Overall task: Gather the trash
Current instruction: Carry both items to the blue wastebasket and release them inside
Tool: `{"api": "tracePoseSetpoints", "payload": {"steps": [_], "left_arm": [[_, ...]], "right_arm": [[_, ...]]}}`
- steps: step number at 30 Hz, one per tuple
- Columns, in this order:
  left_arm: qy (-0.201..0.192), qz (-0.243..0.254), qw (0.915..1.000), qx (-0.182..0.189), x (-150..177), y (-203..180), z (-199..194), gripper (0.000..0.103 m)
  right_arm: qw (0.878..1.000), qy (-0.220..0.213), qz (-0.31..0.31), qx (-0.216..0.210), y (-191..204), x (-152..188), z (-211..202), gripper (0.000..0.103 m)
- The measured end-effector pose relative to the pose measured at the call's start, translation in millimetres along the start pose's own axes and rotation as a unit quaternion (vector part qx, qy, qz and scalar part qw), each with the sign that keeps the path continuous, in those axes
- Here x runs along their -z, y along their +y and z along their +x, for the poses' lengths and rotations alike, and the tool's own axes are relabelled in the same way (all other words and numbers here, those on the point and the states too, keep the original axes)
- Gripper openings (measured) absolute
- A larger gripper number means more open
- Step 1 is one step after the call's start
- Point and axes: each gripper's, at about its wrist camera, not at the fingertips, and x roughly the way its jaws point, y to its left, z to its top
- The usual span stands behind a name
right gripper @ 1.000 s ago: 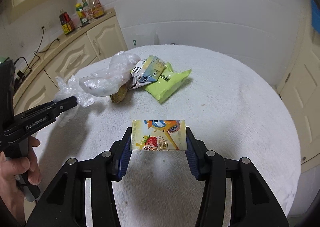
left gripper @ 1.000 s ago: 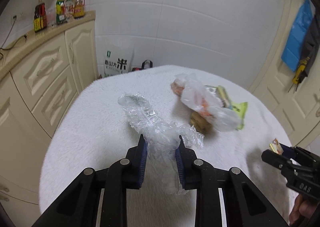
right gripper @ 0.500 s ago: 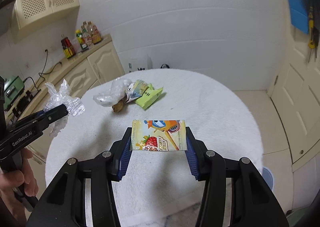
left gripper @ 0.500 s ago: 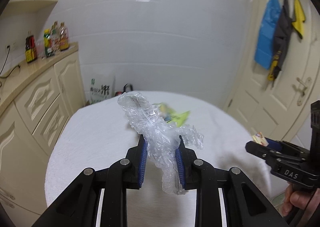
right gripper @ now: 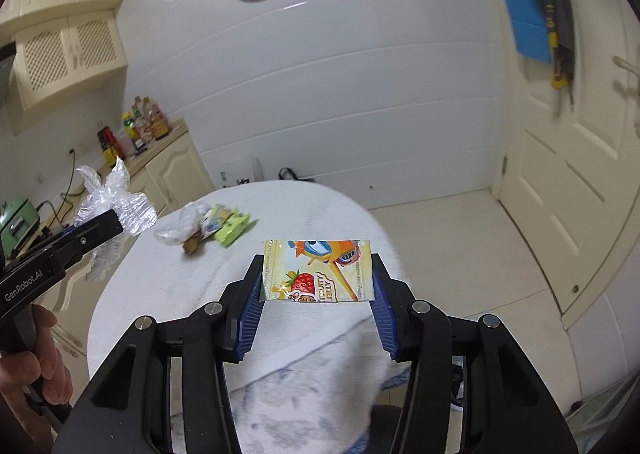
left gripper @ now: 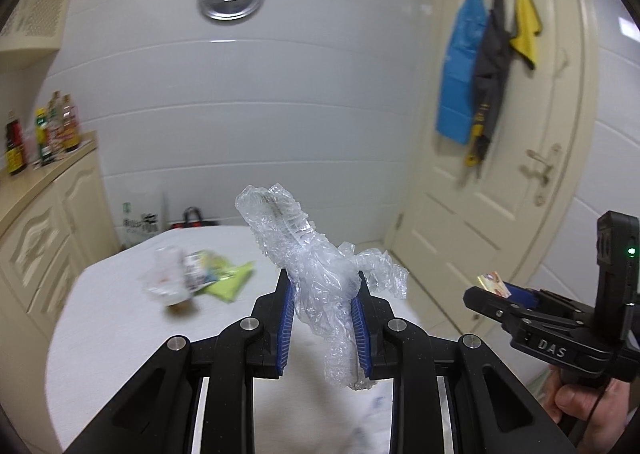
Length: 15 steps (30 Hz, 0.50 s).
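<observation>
My left claw (left gripper: pixel 323 308) is squeezed on the crinkly clear plastic wrap (left gripper: pixel 316 270); it is soft, light and floppy. My right claw (right gripper: pixel 317 296) pinches the flat jelly wrapper (right gripper: pixel 318 270) by its side edges. Both are held up above the table (right gripper: pixel 320 210). More trash (right gripper: pixel 208 226) lies there.

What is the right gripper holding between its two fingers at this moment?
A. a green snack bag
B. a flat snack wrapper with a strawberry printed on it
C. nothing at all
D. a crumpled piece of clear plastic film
B: the right gripper is clamped on the flat strawberry-print wrapper; the crumpled clear film sits in the left gripper.
</observation>
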Motion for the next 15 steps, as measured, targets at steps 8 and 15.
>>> {"api": "tracePoseSetpoints", "payload": {"steps": [8, 15], "left_arm": [[0.026, 0.046, 0.9957, 0.075, -13.0, -28.2, 52.9, 0.023], [0.081, 0.076, 0.9852, 0.130, -20.7, -61.2, 110.6, 0.023]], "right_arm": [[0.996, -0.015, 0.060, 0.067, -82.3, 3.4, -29.0, 0.049], [0.985, 0.001, 0.119, 0.122, -159.0, 24.0, -31.4, 0.049]]}}
